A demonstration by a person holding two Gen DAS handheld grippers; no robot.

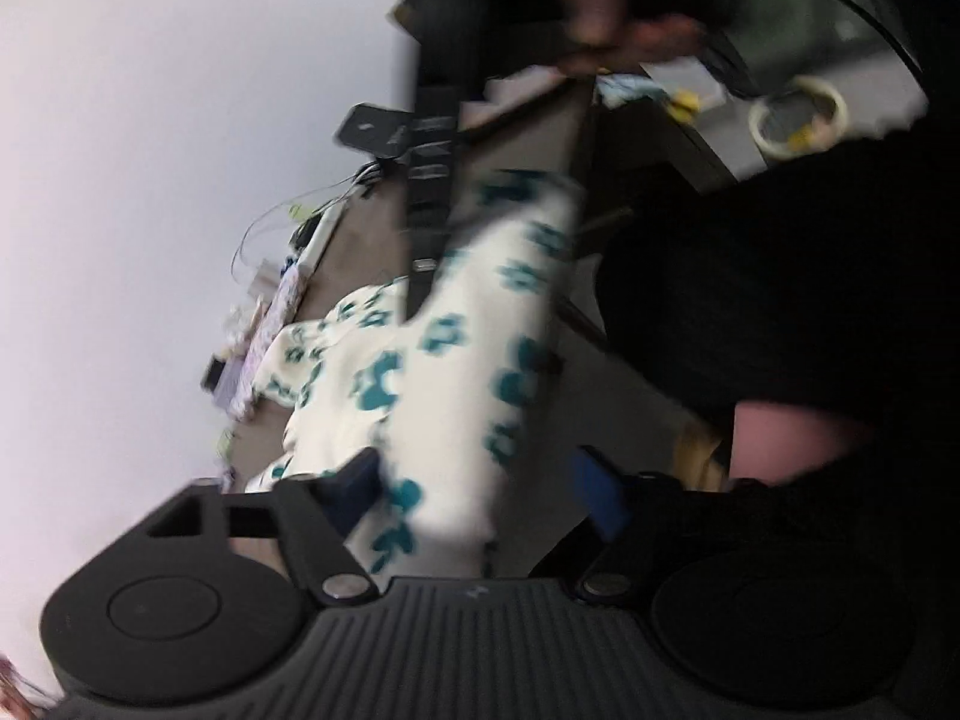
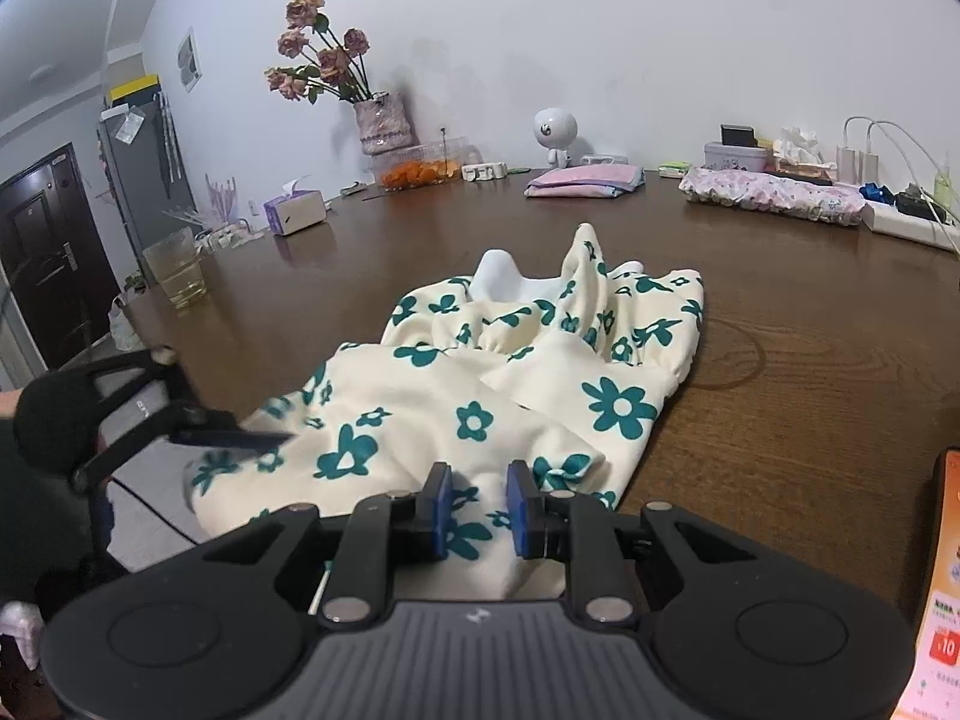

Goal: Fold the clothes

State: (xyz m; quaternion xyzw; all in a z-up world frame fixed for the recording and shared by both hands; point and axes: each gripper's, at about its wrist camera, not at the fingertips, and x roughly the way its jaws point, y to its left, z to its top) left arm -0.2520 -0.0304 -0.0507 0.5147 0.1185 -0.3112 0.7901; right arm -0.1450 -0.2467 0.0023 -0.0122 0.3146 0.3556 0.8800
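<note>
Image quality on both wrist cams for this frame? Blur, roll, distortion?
Left wrist view: heavy motion blur, scene rolled sideways; floral garment smeared, right half dark and unreadable. Right wrist view: sharp, evenly lit, strong fisheye bowing of the table edge; garment print crisp, left gripper slightly blurred at the left edge.

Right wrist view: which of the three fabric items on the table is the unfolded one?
The cream garment with teal flowers, crumpled nearest the camera. The pink cloth and the floral bundle lie neatly folded by the far wall.
</note>
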